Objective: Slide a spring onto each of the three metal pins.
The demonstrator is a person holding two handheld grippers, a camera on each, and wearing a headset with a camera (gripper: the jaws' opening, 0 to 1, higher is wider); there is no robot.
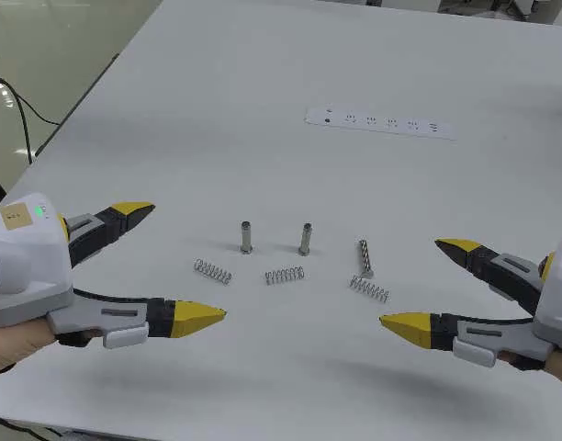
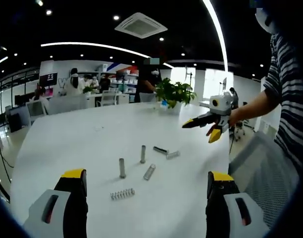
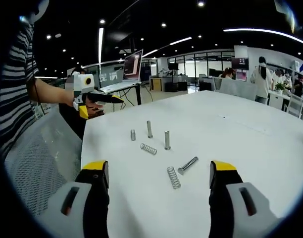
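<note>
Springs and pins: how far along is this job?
Nothing done: left spring, middle spring and right spring lie loose on the table. Left pin and middle pin stand bare; right pin lies flat. Left tongs and right tongs are open, empty. All three remain.

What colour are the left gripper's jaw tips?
Yellow; the left gripper shows best in the head view.

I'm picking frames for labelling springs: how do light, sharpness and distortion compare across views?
Head view: soft, even light, faint shadows; springs and pins are sharp on the white table. Left gripper view: fisheye curves the table, ceiling strips glare, springs small and soft. Right gripper view: same curvature, nearest spring clearer.
</note>
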